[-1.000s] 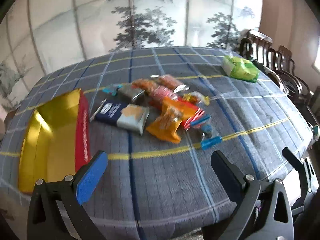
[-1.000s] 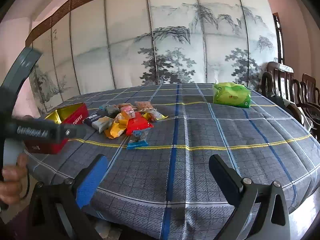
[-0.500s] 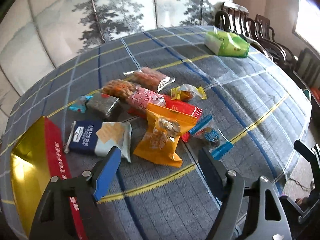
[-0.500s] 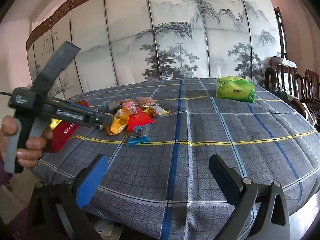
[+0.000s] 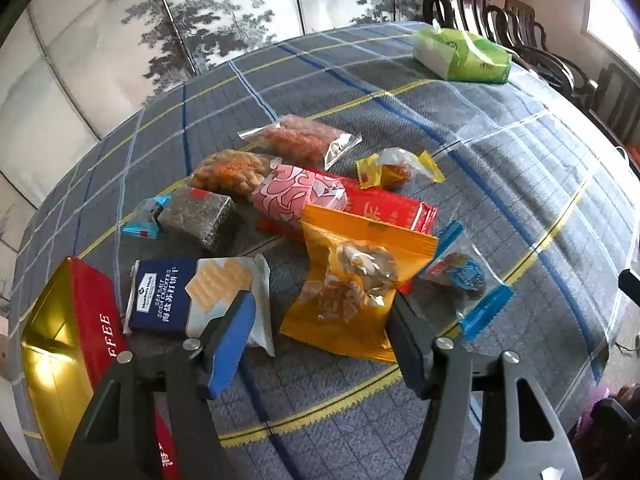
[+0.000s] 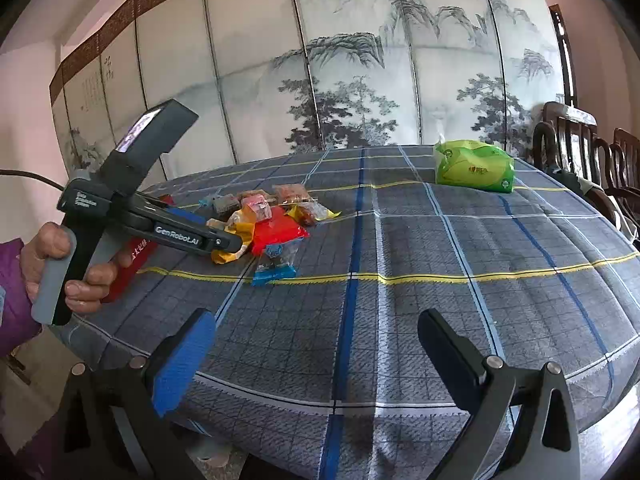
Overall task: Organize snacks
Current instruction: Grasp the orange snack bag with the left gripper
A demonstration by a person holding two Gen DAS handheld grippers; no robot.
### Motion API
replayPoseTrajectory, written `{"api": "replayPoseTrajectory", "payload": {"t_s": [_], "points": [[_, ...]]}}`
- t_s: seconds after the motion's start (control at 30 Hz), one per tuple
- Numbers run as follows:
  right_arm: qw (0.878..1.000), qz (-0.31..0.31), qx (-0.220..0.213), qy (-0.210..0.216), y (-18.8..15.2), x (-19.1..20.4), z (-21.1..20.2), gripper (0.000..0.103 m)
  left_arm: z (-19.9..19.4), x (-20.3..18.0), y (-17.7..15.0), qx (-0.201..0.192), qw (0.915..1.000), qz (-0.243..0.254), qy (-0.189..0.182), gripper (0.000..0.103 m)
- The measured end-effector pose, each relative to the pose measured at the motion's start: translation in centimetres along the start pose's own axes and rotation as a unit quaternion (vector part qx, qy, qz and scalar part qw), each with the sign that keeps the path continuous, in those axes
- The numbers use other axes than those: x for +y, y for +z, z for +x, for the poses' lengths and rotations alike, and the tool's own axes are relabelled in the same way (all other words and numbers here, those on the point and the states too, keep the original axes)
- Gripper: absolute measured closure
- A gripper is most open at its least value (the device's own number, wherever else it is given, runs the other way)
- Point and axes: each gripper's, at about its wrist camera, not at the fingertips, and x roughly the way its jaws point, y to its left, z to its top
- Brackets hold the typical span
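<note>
Left tongs (image 5: 320, 332): angled steeply down over the snack pile near the counter's left edge, jaws closing; the orange packet's near end lies between the fingers, and the pads are not yet pressing on it.
Right tongs (image 6: 316, 356): held above the near edge of the counter, jaws wide with nothing between them.
Hand (image 6: 68, 268): grips the handle of the left tongs, a purple sleeve behind it.
Counter (image 6: 440, 272): round, draped in a grey plaid cloth with blue and yellow lines.
Tin box (image 5: 60, 360): red outside, gold inside, open, at the near left edge, just beside the cracker pack.
Cracker pack (image 5: 180, 300): navy and silver, flat, next to the tin, its right end under the blue-padded finger.
Orange packet (image 5: 352, 280): lies on the cloth, overlapping the red packet behind it.
Blue-ended candy (image 5: 464, 280): clear wrapper, just right of the orange packet.
Red packet (image 5: 384, 208): flat, under the pink packet and the orange one.
Pink packet (image 5: 300, 192): patterned, resting on the red packet in the middle of the pile.
Dark seaweed pack (image 5: 196, 216): left of the pink packet, a small blue wrapper (image 5: 144, 220) touching its left side.
Yellow candy (image 5: 396, 168): behind the red packet.
Clear snack bags (image 5: 300, 140): two, at the far side of the pile.
Green tissue pack (image 5: 464, 56): far right edge, well apart from the pile.
Folding screen (image 6: 360, 72): painted with trees, behind the counter.
</note>
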Motion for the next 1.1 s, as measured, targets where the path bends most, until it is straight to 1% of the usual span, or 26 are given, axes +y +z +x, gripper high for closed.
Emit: {"api": "replayPoseTrajectory", "payload": {"t_s": [0.2,0.4,0.6,0.77,0.83,0.87,0.9,1.0,1.1], "points": [[1.0,0.001,0.005,0.001,0.0,0.0,0.2,0.0,0.4,-0.1,0.3,0.0,0.9999,0.01,-0.005,0.041],[1.0,-0.001,0.01,0.001,0.0,0.1,0.3,0.0,0.8,-0.3,0.7,-0.001,0.9998,0.019,0.0,0.041],[1.0,0.002,0.015,0.0,0.0,0.1,0.6,0.0,1.1,-0.9,0.6,-0.007,0.9991,0.037,0.02,0.041],[1.0,0.003,0.02,0.001,0.0,0.1,0.8,0.0,1.2,-1.0,0.6,-0.012,0.9988,0.042,0.025,0.042],[1.0,0.004,0.022,0.001,0.0,0.0,0.9,0.0,1.3,-1.0,0.6,-0.016,0.9987,0.04,0.026,0.045],[1.0,0.005,0.022,0.001,0.0,0.0,1.0,0.0,1.2,-1.1,0.5,-0.019,0.9987,0.04,0.024,0.059],[1.0,0.005,0.022,0.001,0.0,0.0,1.0,0.0,1.3,-1.2,0.5,-0.017,0.9989,0.04,0.016,0.067],[1.0,0.005,0.023,0.001,0.0,0.0,0.9,0.0,1.1,-1.6,0.3,-0.024,0.9987,0.031,0.034,0.071],[1.0,0.005,0.022,0.001,0.0,0.0,0.9,0.0,0.5,-1.9,-0.2,-0.03,0.9981,0.007,0.054,0.072]]}}
